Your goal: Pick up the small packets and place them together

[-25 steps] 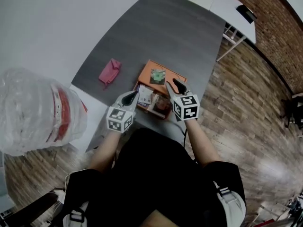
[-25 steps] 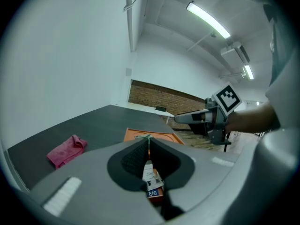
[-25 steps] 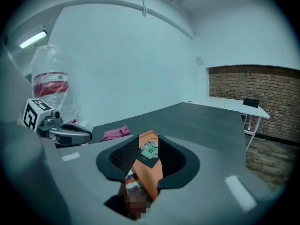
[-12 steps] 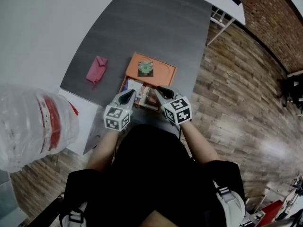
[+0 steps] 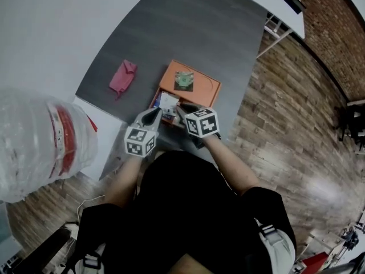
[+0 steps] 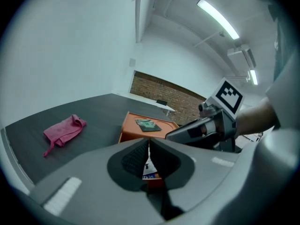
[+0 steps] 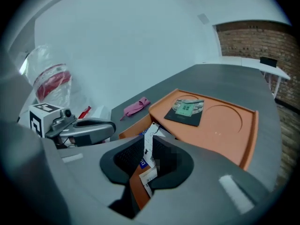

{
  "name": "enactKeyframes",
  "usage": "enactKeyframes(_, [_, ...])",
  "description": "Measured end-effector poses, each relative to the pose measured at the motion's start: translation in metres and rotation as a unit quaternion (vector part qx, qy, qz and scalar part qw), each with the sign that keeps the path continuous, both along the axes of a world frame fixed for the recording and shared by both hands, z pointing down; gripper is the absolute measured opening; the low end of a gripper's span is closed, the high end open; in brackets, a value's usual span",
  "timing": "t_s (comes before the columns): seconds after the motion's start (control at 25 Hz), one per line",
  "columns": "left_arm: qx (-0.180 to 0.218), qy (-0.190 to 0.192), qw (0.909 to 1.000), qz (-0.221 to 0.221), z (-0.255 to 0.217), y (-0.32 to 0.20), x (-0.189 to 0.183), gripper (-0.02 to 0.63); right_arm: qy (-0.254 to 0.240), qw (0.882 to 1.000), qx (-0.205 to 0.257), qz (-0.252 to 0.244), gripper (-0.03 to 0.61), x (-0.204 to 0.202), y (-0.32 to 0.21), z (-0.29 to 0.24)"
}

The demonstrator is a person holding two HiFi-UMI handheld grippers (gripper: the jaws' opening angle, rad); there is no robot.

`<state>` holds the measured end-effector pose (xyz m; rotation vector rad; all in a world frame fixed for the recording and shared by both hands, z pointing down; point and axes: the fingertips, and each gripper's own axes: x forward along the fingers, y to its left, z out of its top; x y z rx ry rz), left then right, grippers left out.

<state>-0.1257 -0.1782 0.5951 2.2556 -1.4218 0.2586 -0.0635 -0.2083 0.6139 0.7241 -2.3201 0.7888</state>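
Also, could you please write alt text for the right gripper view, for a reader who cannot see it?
The right gripper has just been closing its fingers on a white packet, held edge-on. Beyond lies an orange tray carrying a dark packet, with a pink cloth behind; the left gripper sits at left.

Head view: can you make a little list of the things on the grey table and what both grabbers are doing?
table: grey
pink cloth: lies left of the orange tray
orange tray: carries one dark packet
left gripper: shut on a white packet
right gripper: jaws have just been closing, now pinching a white packet
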Motion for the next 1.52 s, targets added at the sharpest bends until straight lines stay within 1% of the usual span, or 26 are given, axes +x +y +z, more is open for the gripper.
enactKeyframes(0.12, [-0.004,0.006,0.9999,-0.007,0.003,0.006,-0.003,0.009,0.014,0.999,-0.035,0.005,0.082,-0.005,-0.001,0.018])
enactKeyframes(0.2, [-0.005,0.012,0.9998,-0.012,0.004,0.010,-0.005,0.009,0.028,0.998,-0.055,0.012,0.114,-0.005,-0.002,0.028])
enactKeyframes(0.28, [-0.006,0.016,0.9997,-0.017,0.005,0.012,-0.008,0.009,0.045,0.996,-0.071,0.025,0.121,-0.003,-0.005,0.037])
enactKeyframes(0.44, [-0.006,0.016,0.9997,-0.019,0.006,0.015,-0.011,0.009,0.062,0.994,-0.082,0.043,0.124,-0.004,-0.010,0.048])
enactKeyframes(0.52, [-0.006,0.017,0.9996,-0.020,0.007,0.017,-0.013,0.009,0.062,0.993,-0.089,0.055,0.129,-0.005,-0.012,0.052])
enactKeyframes(0.64, [-0.009,0.022,0.9994,-0.026,0.008,0.020,-0.016,0.008,0.060,0.989,-0.107,0.076,0.152,-0.006,-0.013,0.057])
enactKeyframes(0.88, [-0.015,0.026,0.9990,-0.032,0.008,0.023,-0.022,0.009,0.070,0.984,-0.126,0.108,0.149,-0.005,-0.017,0.067])
enactKeyframes(1.0, [-0.018,0.024,0.9989,-0.036,0.009,0.026,-0.026,0.009,0.074,0.982,-0.135,0.112,0.125,-0.006,-0.016,0.073])
enactKeyframes(1.2, [-0.023,0.020,0.9986,-0.042,0.011,0.030,-0.030,0.009,0.078,0.983,-0.132,0.103,0.109,-0.010,-0.015,0.075])
enactKeyframes(1.4, [-0.026,0.017,0.9985,-0.045,0.013,0.031,-0.031,0.009,0.081,0.987,-0.098,0.100,0.094,-0.007,-0.017,0.067])
enactKeyframes(1.52, [-0.027,0.015,0.9986,-0.042,0.014,0.030,-0.030,0.008,0.071,0.989,-0.089,0.096,0.089,-0.007,-0.015,0.058])
